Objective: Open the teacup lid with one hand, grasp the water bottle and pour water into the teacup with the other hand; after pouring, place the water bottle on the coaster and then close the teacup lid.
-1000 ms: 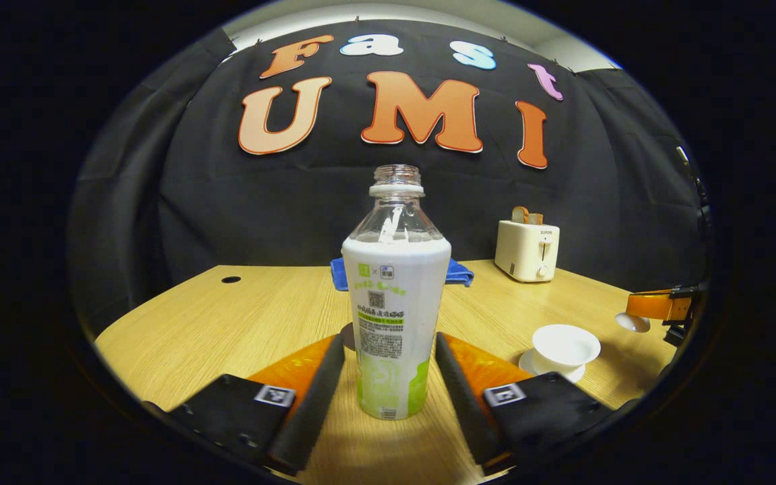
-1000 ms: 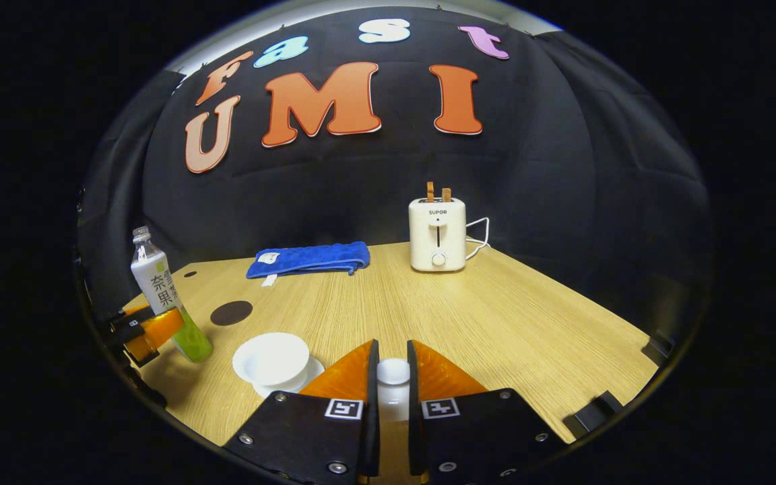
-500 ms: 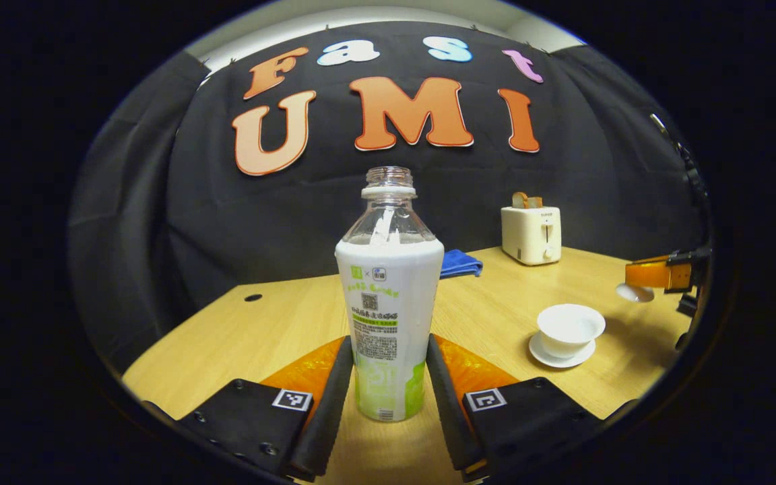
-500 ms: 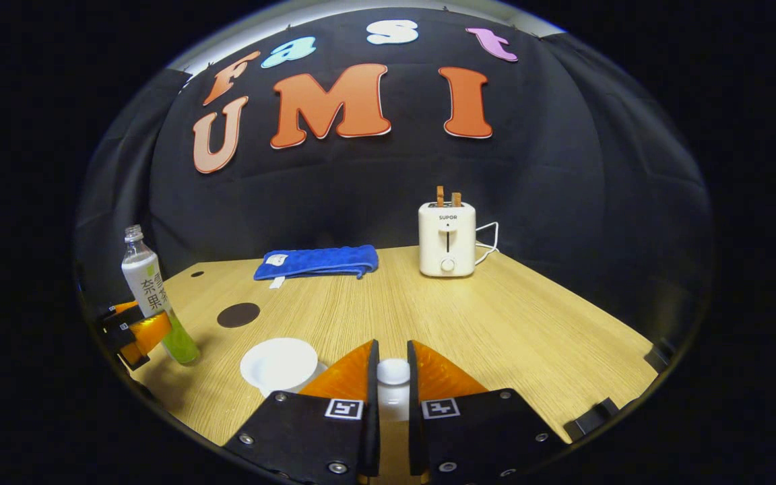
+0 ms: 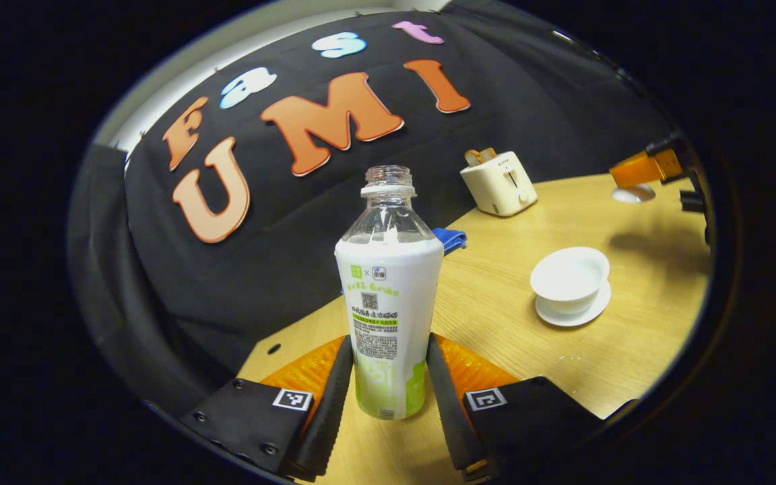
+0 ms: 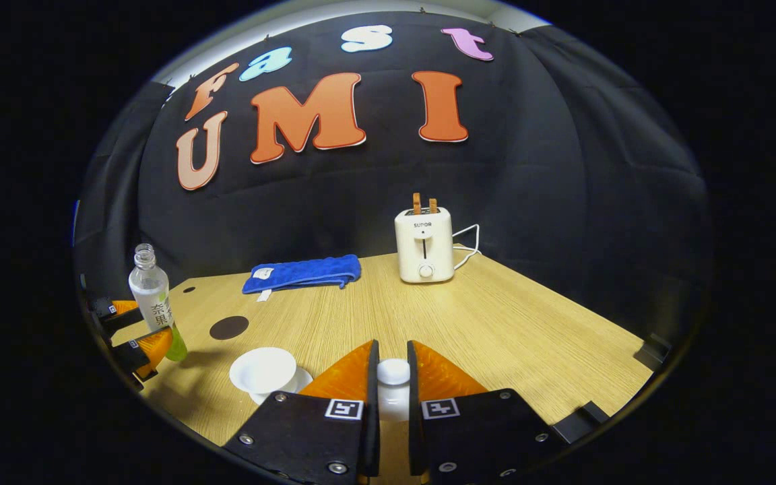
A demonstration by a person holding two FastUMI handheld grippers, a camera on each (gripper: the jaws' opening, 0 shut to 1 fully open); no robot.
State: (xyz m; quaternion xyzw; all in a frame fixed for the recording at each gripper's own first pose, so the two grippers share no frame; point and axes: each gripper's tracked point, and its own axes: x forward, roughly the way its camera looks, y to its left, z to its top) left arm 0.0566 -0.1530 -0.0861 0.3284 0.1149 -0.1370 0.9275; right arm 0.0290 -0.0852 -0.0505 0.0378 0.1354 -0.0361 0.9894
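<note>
The bottle (image 5: 389,296) is being pinched by the left claw (image 5: 388,394), both fingers (image 5: 329,397) being pressed against its lower sides. In the left gripper view it is standing upright between the fingers, uncapped, with its clear neck above the white label. In the right gripper view the same bottle (image 6: 152,303) is being held at the far left, lifted off the counter (image 6: 482,323) and leaning slightly, with the left claw (image 6: 149,343) closed round its green base.

The lid (image 6: 393,380) is being gripped by the right claw (image 6: 392,397), its fingers being pressed close together on the white knob. In the left gripper view that claw (image 5: 637,180) is being held at the upper right, above the counter (image 5: 630,350), with the lid (image 5: 632,195) hanging beneath it.

The cup (image 5: 569,277) is sitting open on its saucer (image 5: 573,311), well apart from the bottle and to its right in the left gripper view. In the right gripper view the cup (image 6: 263,370) is lying just left of the right claw's fingers, between them and the bottle.

The coaster (image 6: 229,327), a dark round disc, is lying bare on the counter behind the cup, near the bottle. A blue towel (image 6: 302,272) and a toaster (image 6: 424,244) are standing at the far edge.
</note>
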